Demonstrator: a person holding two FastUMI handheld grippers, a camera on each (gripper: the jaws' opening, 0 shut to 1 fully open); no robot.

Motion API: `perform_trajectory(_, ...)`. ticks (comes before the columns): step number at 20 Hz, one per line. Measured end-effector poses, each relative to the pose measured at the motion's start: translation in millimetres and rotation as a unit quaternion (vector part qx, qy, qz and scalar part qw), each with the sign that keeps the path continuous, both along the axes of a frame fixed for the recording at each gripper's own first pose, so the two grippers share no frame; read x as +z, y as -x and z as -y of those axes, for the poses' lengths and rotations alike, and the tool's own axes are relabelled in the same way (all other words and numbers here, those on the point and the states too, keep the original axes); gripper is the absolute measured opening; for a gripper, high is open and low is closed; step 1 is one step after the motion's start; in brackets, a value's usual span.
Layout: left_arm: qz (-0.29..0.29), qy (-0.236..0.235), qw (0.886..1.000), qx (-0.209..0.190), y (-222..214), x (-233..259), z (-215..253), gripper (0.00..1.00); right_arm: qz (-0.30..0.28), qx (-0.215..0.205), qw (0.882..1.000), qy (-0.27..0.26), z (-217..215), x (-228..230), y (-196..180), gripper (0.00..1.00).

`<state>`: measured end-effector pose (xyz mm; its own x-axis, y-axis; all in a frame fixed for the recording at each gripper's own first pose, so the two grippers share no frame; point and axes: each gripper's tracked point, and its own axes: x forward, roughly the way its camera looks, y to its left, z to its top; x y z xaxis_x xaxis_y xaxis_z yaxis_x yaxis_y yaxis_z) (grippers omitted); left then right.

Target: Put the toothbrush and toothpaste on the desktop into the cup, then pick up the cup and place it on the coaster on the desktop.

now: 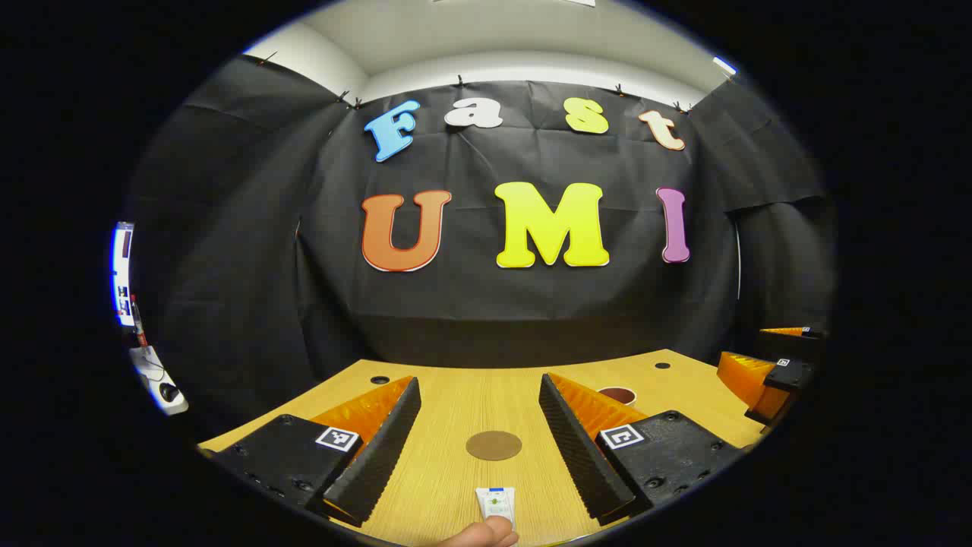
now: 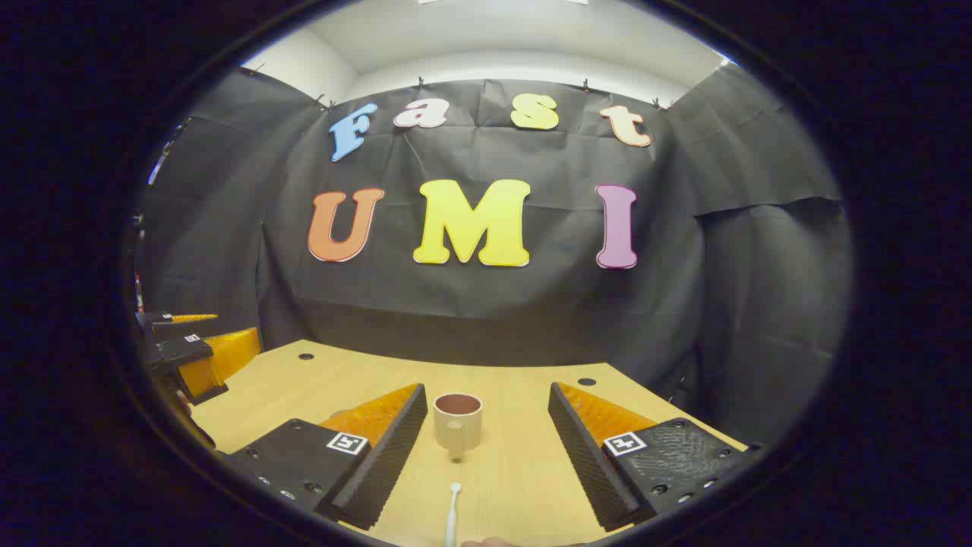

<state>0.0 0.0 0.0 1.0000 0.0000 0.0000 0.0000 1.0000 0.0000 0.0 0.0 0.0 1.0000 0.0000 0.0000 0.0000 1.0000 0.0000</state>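
Note:
In the left gripper view my left gripper (image 1: 480, 403) stands open over the wooden desktop (image 1: 456, 456). A round brown coaster (image 1: 493, 445) lies between its fingers, farther out. A white toothpaste tube (image 1: 497, 505) lies nearer, with a fingertip (image 1: 482, 534) of a person on its near end. The cup's rim (image 1: 616, 395) peeks from behind the right finger. In the right gripper view my right gripper (image 2: 486, 418) is open too. A cream cup (image 2: 457, 422) stands upright between its fingers, and a white toothbrush (image 2: 452, 513) lies in front of it.
The other gripper shows at the right edge (image 1: 771, 372) of the left gripper view and at the left edge (image 2: 190, 353) of the right gripper view. Small dark holes (image 1: 380, 379) mark the desktop's far corners. Black cloth walls close the booth behind the table.

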Motion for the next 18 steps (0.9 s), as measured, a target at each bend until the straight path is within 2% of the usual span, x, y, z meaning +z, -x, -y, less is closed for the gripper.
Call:
perform_trajectory(4, 0.004, -0.007, 1.000, 0.014, 10.6, -4.3, -11.5, 0.99, 0.004, -0.002, 1.000, 0.001, -4.7, 1.2, 2.6, 0.95)
perform_trajectory(10, -0.009, -0.003, 1.000, 0.008, 18.9, -8.5, -4.1, 0.99, 0.004, 0.010, 1.000, 0.013, -9.6, 0.5, 16.0, 0.95)
perform_trajectory(18, -0.008, -0.006, 1.000, 0.007, 28.7, -6.3, 2.6, 0.99, 0.017, -0.004, 1.000, 0.002, 1.6, 9.8, 33.5, 0.95)
